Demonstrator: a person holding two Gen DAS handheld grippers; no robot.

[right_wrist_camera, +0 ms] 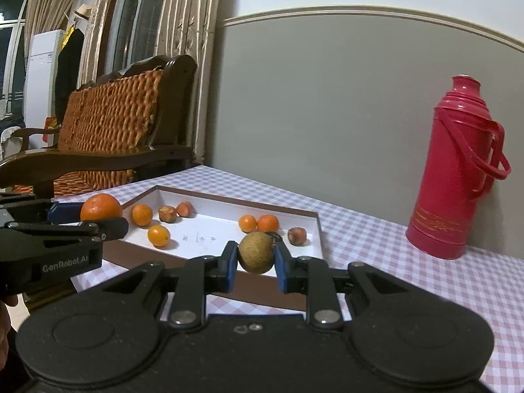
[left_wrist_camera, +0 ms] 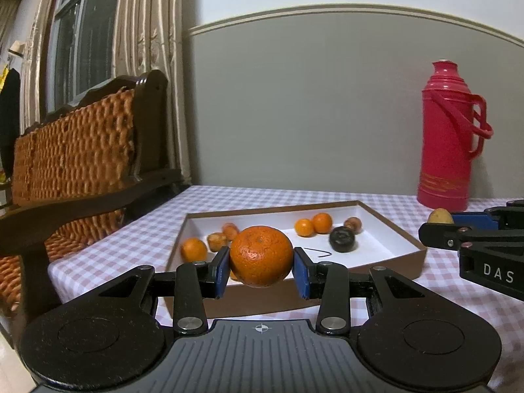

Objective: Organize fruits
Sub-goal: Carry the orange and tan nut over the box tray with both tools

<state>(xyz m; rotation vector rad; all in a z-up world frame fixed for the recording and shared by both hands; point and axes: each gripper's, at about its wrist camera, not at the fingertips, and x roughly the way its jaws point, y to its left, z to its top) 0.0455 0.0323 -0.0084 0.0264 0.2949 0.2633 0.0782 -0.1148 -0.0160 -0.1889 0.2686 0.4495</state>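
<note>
1. The left gripper (left_wrist_camera: 261, 273) was clamped on a large orange (left_wrist_camera: 261, 255), its blue pads pressing the fruit's 2 sides; the fruit hung just in front of the box's near wall, its stem dimple facing up and toward the camera.
2. The right gripper (right_wrist_camera: 256, 266) was closed on a small brown-green round fruit (right_wrist_camera: 255, 252), also held above the near wall of the box.
3. Both held fruits were near-round, so neither showed a clear long axis.
4. The shallow brown box (left_wrist_camera: 406, 229) lay flat on the pink checked tablecloth (left_wrist_camera: 442, 294), with small oranges and brownish fruits loose on its white floor.
5. Only the left view showed a dark, nearly black fruit (left_wrist_camera: 341, 239) in the box; in the right view the held fruit covered that spot.
6. Only the right view showed a small orange (right_wrist_camera: 159, 235) near the front.
7. Farther back stood a red thermos (right_wrist_camera: 453, 177) near the wall.
</note>
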